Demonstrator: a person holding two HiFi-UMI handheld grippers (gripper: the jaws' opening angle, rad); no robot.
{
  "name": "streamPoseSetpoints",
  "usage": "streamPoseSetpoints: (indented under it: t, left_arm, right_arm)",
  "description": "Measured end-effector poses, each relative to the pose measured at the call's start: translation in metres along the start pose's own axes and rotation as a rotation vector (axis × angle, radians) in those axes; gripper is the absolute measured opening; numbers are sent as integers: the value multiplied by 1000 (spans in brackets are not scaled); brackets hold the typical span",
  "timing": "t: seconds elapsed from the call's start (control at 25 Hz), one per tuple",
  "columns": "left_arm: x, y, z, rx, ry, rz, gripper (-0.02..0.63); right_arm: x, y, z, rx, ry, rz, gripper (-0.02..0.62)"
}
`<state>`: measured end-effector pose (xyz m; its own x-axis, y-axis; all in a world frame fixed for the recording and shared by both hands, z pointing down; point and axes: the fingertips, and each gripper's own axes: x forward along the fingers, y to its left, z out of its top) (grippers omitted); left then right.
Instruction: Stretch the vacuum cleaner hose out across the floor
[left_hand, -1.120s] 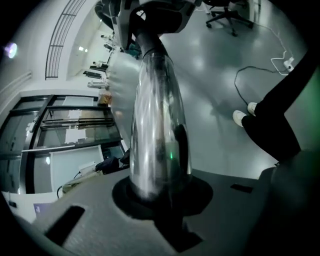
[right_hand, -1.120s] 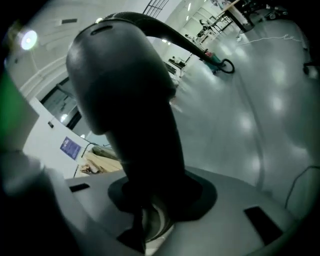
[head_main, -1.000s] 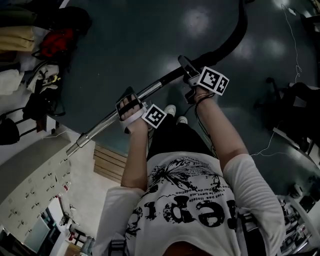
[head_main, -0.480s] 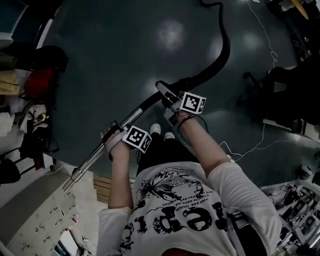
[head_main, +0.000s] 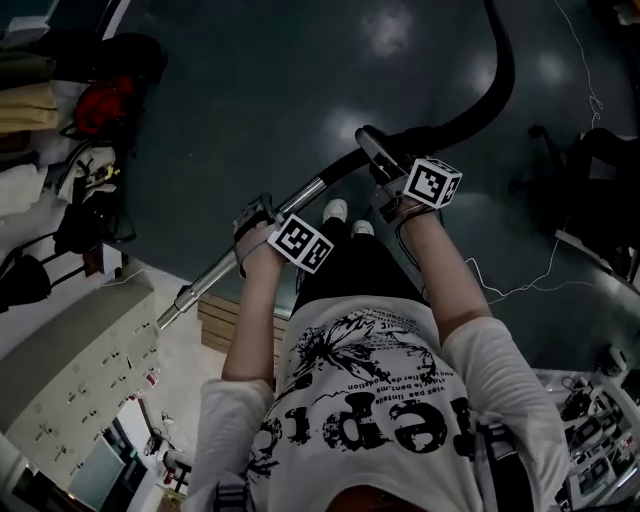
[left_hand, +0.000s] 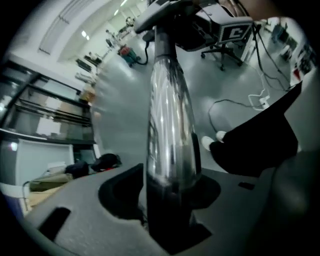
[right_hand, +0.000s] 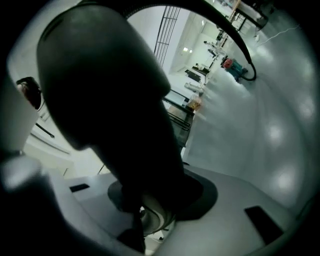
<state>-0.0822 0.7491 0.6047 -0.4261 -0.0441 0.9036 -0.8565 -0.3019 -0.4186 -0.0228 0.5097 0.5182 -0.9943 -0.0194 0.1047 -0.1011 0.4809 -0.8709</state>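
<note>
Chrome tube: we hold it slanting across our front in the head view. Its open end is at 8 o'clock and its upper end meets the handle at 1 o'clock.
Hose: black. It leaves the handle and arcs toward 1 o'clock, off the top edge of the head view. The right gripper view shows it running far out over the floor in one long bow.
Left gripper: at 10 o'clock of our knees. Its jaws are opening with the tube standing between them, and the pads look eased off the metal.
Right gripper: jaws narrow, clamped on the handle, which fills its own view.
Step in hand: we judge the pull to be mid-way. The hose is paid out a long way but bowed, so it is not yet straight.
Next move calls for: setting the left jaws back on the tube, or letting the right gripper carry it alone. We would then draw the handle toward 7 o'clock, away from the hose's far end, until the bow flattens, and lower the tube to the floor.
</note>
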Motion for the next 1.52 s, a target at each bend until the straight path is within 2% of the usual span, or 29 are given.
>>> streamPoseSetpoints:
  t: [0.04,0.08,0.24,0.32,0.4,0.48,0.56,0.6,0.64,0.68,0.76,0.84,0.92,1.0,1.16,1.2,1.32,1.4,1.48,1.52]
  left_arm:
    - [-13,9,0,11,-25,101,221]
    - [-28,18,2,26,-57,198,229]
    - [-94,38,23,110,-203,550,354]
    - [-121,39,28,144,-230,649,381]
    - [-145,37,30,174,-232,733,434]
    - [-164,36,34,227,-209,867,477]
    - [-174,33,37,289,-168,1019,494]
    - [-174,30,39,313,-160,1067,512]
    - [-172,24,43,327,-176,1081,514]
    - [-171,15,49,332,-221,1061,514]
    - [-173,-10,65,321,-366,976,514]
    - [-172,-29,73,268,-466,866,514]
    - [-161,-30,69,180,-469,745,514]
    - [-149,-12,64,74,-462,657,514]
    - [-125,24,64,-158,-509,459,512]
    - [-120,30,64,-177,-506,431,512]
    - [-116,43,72,-145,-511,393,511]
    - [-113,50,80,-208,-556,327,509]
    - [-102,52,84,-335,-557,171,509]
    - [-94,46,86,-387,-533,51,504]
  right_arm:
    - [-2,2,1,10,-20,-17,117]
    - [-3,4,3,20,-39,-34,117]
    - [-8,10,19,50,-102,-72,117]
    - [-9,11,24,74,-120,-70,117]
    - [-9,10,25,103,-136,-75,117]
    - [-7,8,27,122,-150,-87,117]
    - [-1,9,28,111,-157,-111,117]
    - [3,10,29,91,-154,-124,117]
    - [9,13,29,63,-145,-134,117]
    - [14,15,29,29,-132,-143,117]
    - [24,20,31,-51,-105,-157,117]
    - [28,23,32,-117,-76,-168,117]
    - [25,23,32,-147,-51,-176,117]
    - [19,19,35,-142,-47,-181,117]
    - [12,16,41,-61,-94,-170,117]
    - [11,16,42,-36,-106,-164,117]
    - [10,16,45,5,-135,-157,117]
    - [9,16,49,1,-145,-162,117]
    - [6,17,53,-17,-145,-167,117]
    - [5,18,53,-28,-140,-166,117]
